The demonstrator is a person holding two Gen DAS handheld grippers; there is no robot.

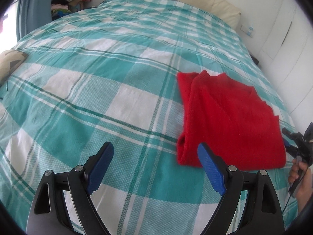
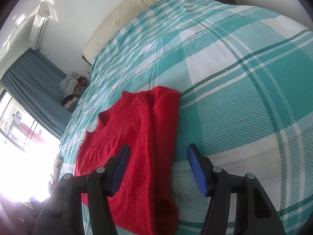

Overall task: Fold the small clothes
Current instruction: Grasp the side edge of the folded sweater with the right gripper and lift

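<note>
My left gripper (image 1: 155, 163) hangs spread and empty above the teal plaid bedspread (image 1: 97, 98). My right gripper (image 2: 157, 166) is likewise spread, gripping nothing, over the red knit sweater (image 2: 135, 137), which lies partly folded, flat on the bedspread, a sleeve turned inward.

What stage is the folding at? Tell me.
Done: the red sweater lies on the bed as a compact slab, one side folded over the body. In hand: nothing; the left gripper and right gripper are both open and clear of it. Left: perhaps one more fold; no other unfolded clothes lie on the bed.
</note>
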